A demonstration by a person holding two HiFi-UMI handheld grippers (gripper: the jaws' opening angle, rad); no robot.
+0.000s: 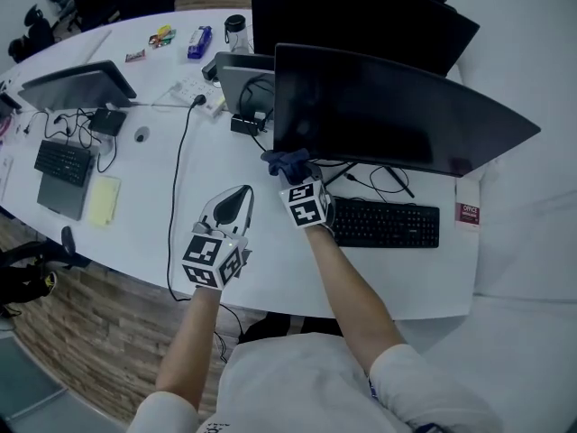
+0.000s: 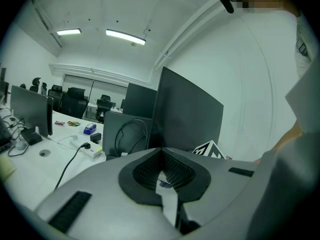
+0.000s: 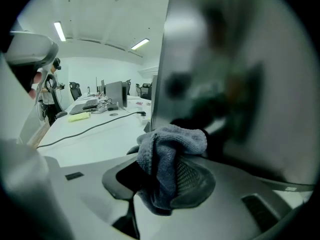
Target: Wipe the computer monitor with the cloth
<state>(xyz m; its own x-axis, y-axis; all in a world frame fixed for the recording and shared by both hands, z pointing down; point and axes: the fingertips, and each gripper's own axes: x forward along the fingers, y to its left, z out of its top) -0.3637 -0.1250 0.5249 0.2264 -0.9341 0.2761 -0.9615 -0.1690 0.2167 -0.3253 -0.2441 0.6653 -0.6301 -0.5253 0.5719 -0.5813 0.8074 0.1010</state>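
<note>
right tongs (image 3: 169,166) clamped on cloth (image 3: 176,138) (at monitor's (image 1: 388,106) lower corner) | left tongs (image 2: 160,152) together, empty

In the right gripper view the monitor (image 3: 240,84) is blurred into grey smears and is cut off by the top and right edges. The tips of the right gripper (image 3: 167,159) are covered by the bunched cloth (image 3: 170,144), and contact between cloth and screen cannot be determined there. In the head view a second monitor (image 1: 361,7) behind the first is cut off by the top edge. The small items (image 1: 164,36) at the table's far end are too small to be identified.
</note>
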